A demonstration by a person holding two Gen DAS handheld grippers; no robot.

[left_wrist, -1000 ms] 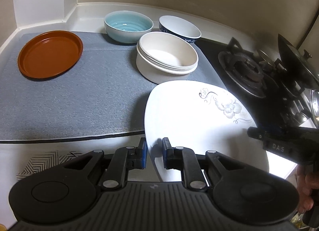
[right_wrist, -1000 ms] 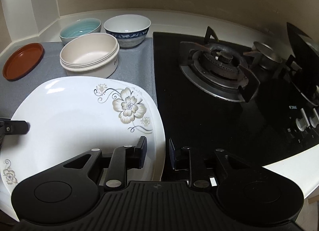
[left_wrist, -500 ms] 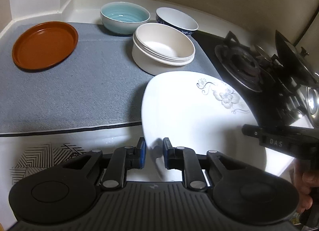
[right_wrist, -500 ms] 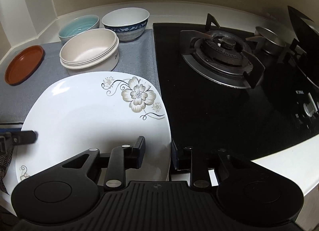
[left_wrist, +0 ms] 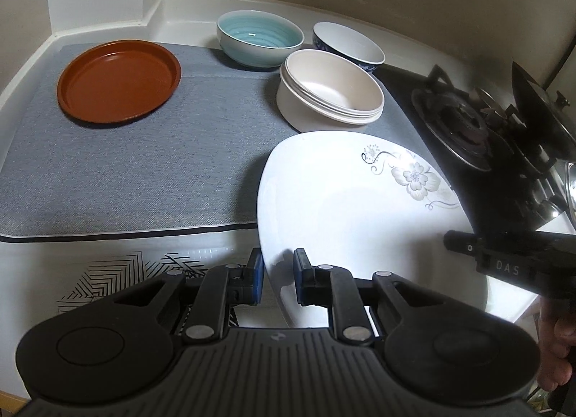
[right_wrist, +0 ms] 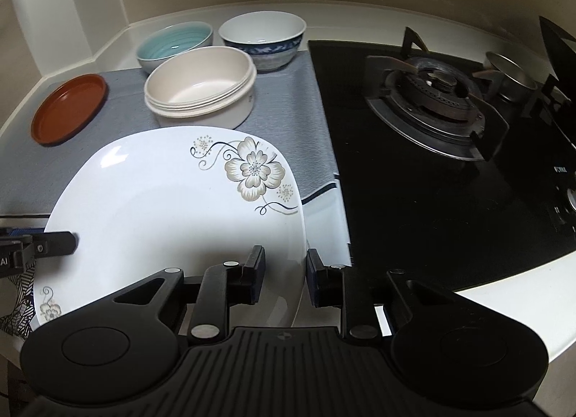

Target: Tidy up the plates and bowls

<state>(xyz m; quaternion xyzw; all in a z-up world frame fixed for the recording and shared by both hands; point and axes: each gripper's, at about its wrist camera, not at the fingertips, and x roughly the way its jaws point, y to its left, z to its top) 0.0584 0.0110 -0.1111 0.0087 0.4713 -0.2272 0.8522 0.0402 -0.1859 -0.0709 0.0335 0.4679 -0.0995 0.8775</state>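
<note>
1. Around the action: a grey mat (left_wrist: 126, 165) covers the counter, with a brown plate (left_wrist: 118, 80) at its far left, a teal bowl (left_wrist: 260, 37) and a blue-patterned bowl (right_wrist: 262, 35) at the back, and a stack of cream bowls (left_wrist: 329, 91) just beyond the big plate's far edge. A black gas hob (right_wrist: 450, 150) lies to the right of the mat.
2. The cream stack sits directly beyond the plate; the hob edge runs just beside its right side.
3. The left gripper (left_wrist: 278, 273) comes in low from the near-left, fingers straddling the plate's left rim, one above and one beneath, pinching it.
4. The right gripper (right_wrist: 285, 273) mirrors it on the right rim, fingers either side of the edge, also pinching.
5. The white flower plate (right_wrist: 162, 208) sits between both grippers over the front of the counter, partly above the mat. It is rounded-square and glossy, with a beige blossom and dark scrollwork on the far-right corner and a smaller blossom at the near-left.
</note>
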